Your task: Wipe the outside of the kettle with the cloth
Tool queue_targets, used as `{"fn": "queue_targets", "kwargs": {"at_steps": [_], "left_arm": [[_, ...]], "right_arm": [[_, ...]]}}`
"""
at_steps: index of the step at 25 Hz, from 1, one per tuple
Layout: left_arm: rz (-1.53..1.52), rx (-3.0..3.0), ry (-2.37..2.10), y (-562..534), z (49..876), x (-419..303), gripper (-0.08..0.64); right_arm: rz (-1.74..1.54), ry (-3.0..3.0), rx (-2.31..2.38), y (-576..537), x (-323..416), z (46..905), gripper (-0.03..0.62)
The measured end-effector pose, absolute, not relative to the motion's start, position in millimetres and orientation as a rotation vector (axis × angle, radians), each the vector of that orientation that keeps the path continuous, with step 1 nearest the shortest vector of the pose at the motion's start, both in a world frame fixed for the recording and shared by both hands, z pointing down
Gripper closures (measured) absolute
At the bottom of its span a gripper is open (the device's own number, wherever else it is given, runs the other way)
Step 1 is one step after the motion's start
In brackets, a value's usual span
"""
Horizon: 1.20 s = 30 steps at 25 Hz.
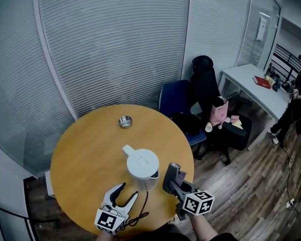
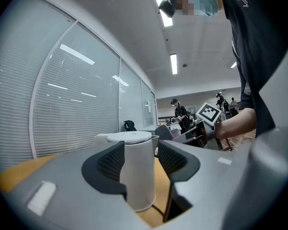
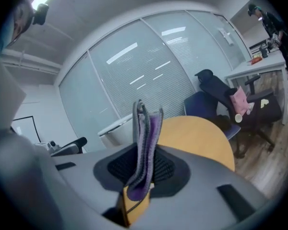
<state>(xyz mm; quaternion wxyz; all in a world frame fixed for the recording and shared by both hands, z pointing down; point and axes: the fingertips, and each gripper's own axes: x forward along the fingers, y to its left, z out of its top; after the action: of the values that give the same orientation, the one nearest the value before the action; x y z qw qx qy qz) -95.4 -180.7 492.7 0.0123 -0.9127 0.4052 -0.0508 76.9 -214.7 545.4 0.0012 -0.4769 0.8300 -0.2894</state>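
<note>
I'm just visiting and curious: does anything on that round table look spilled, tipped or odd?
Nothing stands out. The kettle stands upright, its cord trails loosely towards the table's near edge, and the cloth sits pinched in the right gripper. No spill shows.

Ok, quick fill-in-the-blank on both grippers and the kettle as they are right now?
1. The right gripper is shut on the ____.
2. The left gripper holds nothing: it is ____.
3. The ____ kettle stands upright on the round table.
Missing words: cloth; open; white.
</note>
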Motion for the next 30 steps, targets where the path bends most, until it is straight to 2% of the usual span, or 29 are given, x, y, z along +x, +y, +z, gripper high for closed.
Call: {"fn": "queue_targets", "kwargs": {"at_steps": [5,9,14,30], "left_arm": [[-0.153,-2.896,1.185,-157,505,-102,0.386],[-0.152,-2.924,1.177,-139,510,-112,0.475],[-0.172,-2.953,1.159,-118,520,-129,0.53],[-0.242,-3.083,1.148,-74,558,-169,0.549]], "right_arm": [[-0.825,2.554,-1.549,-175,65,522,0.512],[-0.805,2.526,-1.579,-144,52,519,0.512],[-0.792,2.506,-1.604,-110,31,520,0.512],[-0.855,2.499,-1.706,-58,-9,549,0.512]]}}
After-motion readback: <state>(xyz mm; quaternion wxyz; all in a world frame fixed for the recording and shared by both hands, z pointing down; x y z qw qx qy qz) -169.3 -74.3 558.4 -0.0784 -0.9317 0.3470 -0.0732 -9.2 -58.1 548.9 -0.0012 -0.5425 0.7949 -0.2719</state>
